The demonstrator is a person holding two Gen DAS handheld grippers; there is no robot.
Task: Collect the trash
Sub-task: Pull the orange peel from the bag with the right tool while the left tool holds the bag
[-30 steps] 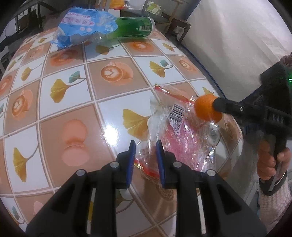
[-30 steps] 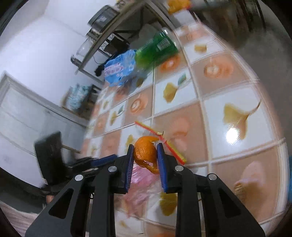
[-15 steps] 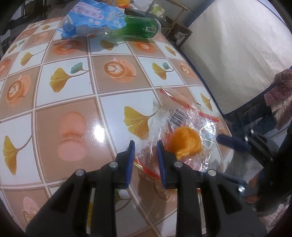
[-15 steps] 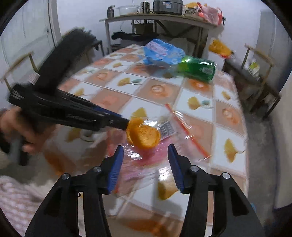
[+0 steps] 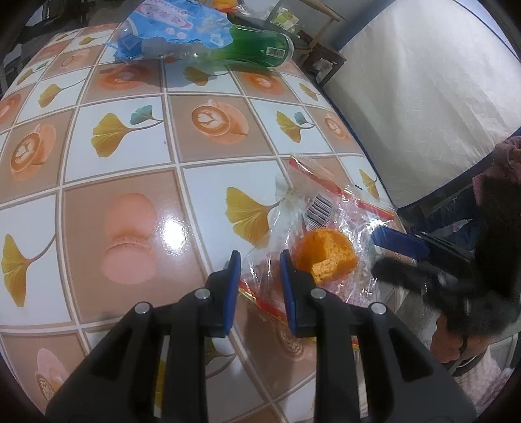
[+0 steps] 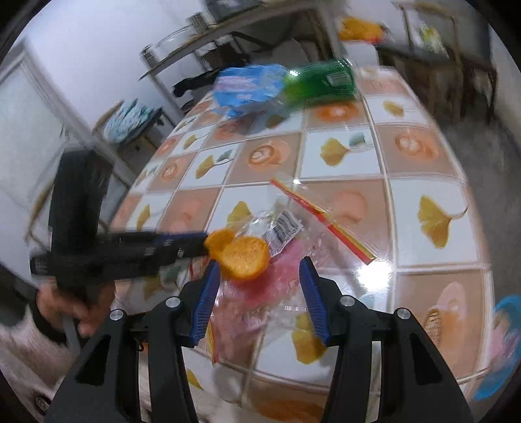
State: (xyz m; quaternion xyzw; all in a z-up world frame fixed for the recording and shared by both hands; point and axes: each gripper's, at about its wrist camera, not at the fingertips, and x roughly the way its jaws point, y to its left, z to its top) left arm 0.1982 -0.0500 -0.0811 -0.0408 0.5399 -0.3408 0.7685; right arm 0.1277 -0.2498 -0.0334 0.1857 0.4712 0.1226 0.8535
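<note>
**Orange peel lying on clear bag at near edge of surface**

Left wrist view: The left gripper [image 5: 260, 286] has its jaws narrowly parted around a crumpled fold of the clear plastic bag [image 5: 322, 227]; whether the pads actually pinch the film cannot be told. The orange peel [image 5: 327, 257] lies on the bag, just right of the right-hand pad. The right gripper [image 5: 390, 250] is blurred at the right, jaws spread, near the peel but apart from it. Across the tiled surface [image 5: 130, 156], well apart, lie a green bottle [image 5: 260, 48] and a blue wrapper [image 5: 172, 29], touching.

Right wrist view: The right gripper [image 6: 257, 293] is released, jaws wide apart, nothing between them. The peel [image 6: 241, 257] sits just beyond its left-hand pad, beside the left gripper's [image 6: 195, 244] blurred tips. The bag [image 6: 293, 234] spreads beneath.
</note>
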